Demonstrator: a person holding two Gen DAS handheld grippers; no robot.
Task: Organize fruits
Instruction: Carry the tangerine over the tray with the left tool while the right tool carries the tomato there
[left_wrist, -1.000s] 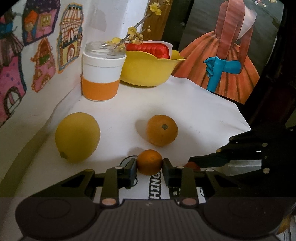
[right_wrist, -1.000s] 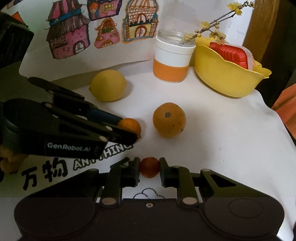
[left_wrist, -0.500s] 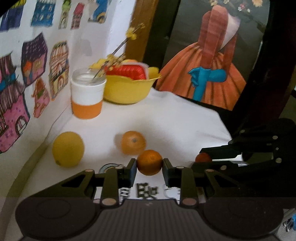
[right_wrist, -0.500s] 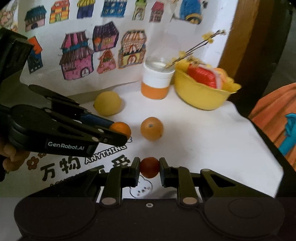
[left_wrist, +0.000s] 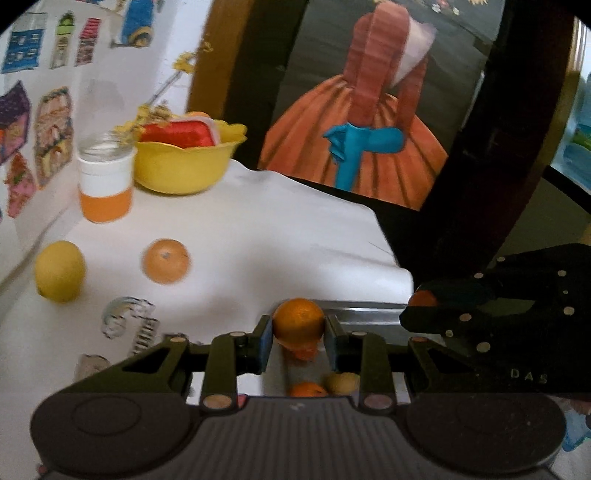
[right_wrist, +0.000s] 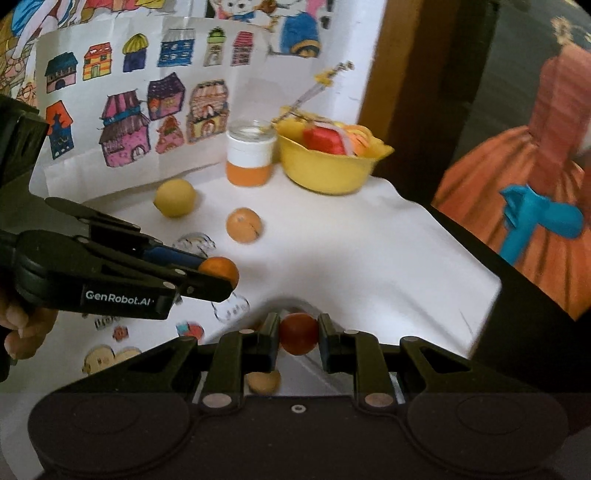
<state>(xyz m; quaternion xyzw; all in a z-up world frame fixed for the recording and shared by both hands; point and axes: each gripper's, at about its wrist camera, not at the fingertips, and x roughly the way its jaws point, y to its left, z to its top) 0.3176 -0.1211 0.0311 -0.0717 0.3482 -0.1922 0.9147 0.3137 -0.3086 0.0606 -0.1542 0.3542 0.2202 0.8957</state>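
Note:
My left gripper is shut on a small orange, held in the air above a shiny metal container at the table's near edge. Several small fruits show inside it, below the fingers. My right gripper is shut on a small red fruit, also lifted over that container, with a yellowish fruit below. In the right wrist view the left gripper reaches in from the left with its orange. On the white cloth rest a lemon and a bigger orange.
A yellow bowl with a red object stands at the back, beside a white-and-orange jar holding a flower twig. Drawings of houses hang on the left wall. A painting of an orange dress leans behind the table's right edge.
Both grippers have lifted and pulled back toward the table's near edge with their fruits still held. The metal container with fruits has come into view below them.

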